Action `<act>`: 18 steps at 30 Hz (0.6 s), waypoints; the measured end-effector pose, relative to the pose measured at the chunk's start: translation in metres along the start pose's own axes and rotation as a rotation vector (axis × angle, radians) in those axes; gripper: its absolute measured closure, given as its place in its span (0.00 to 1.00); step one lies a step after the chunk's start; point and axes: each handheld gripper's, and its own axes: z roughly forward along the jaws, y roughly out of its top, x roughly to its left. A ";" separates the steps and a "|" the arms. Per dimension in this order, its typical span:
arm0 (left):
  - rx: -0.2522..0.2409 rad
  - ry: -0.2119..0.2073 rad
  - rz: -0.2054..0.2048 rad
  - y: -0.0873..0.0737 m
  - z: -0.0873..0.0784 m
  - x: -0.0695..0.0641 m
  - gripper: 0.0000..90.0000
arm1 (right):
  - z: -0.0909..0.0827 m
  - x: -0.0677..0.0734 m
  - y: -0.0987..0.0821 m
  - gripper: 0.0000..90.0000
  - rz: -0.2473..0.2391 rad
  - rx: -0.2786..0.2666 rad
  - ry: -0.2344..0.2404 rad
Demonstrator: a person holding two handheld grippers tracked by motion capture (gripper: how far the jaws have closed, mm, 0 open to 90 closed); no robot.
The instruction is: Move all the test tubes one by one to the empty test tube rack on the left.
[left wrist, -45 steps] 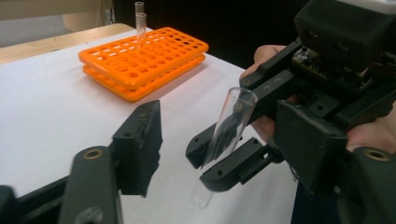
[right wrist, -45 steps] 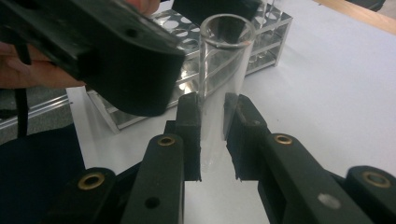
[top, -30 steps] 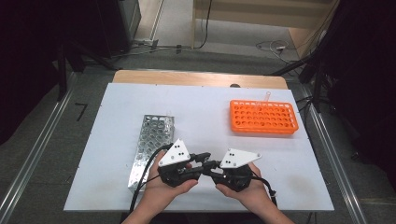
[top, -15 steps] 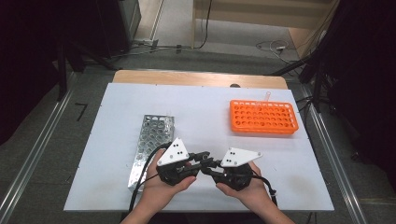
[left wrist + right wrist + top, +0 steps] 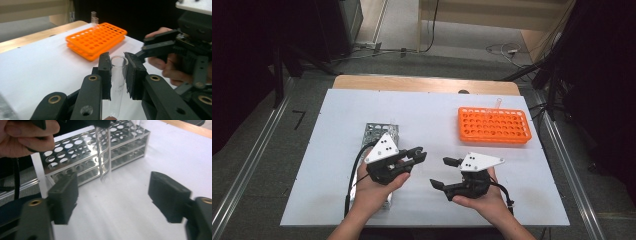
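My left gripper (image 5: pixel 417 154) is shut on a clear glass test tube (image 5: pixel 117 75), which stands upright between its pads (image 5: pixel 106 67). My right gripper (image 5: pixel 440 172) is just to the right of it, a small gap away. Its jaws have just been opening and now stand wide with nothing pressed between them. In the right gripper view the test tube (image 5: pixel 103 152) hangs ahead of the open right gripper (image 5: pixel 112 192), blurred, in front of the metal rack (image 5: pixel 82 152). An orange tube rack (image 5: pixel 494 125) sits at the back right.
A silver metal tube rack (image 5: pixel 379 131) lies on the white table (image 5: pixel 332 165) under my left hand. One clear tube (image 5: pixel 498 102) stands at the far edge of the orange rack (image 5: pixel 96 40). Black cables trail from both grippers toward the near edge.
The two grippers met tip to tip before. Now the right jaws have spread wide and the left gripper has drawn back to the left with the tube in it.
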 end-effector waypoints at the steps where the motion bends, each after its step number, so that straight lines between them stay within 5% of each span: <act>1: -0.007 0.021 -0.001 0.003 -0.005 0.007 0.84 | -0.002 -0.002 0.000 0.17 0.005 -0.004 -0.002; 7: -0.032 0.072 -0.017 0.007 -0.015 0.026 0.84 | -0.011 -0.015 -0.005 0.00 0.023 -0.021 0.005; 18: -0.041 0.172 -0.046 0.003 -0.021 0.059 0.84 | -0.027 -0.030 -0.019 0.00 0.046 -0.024 -0.025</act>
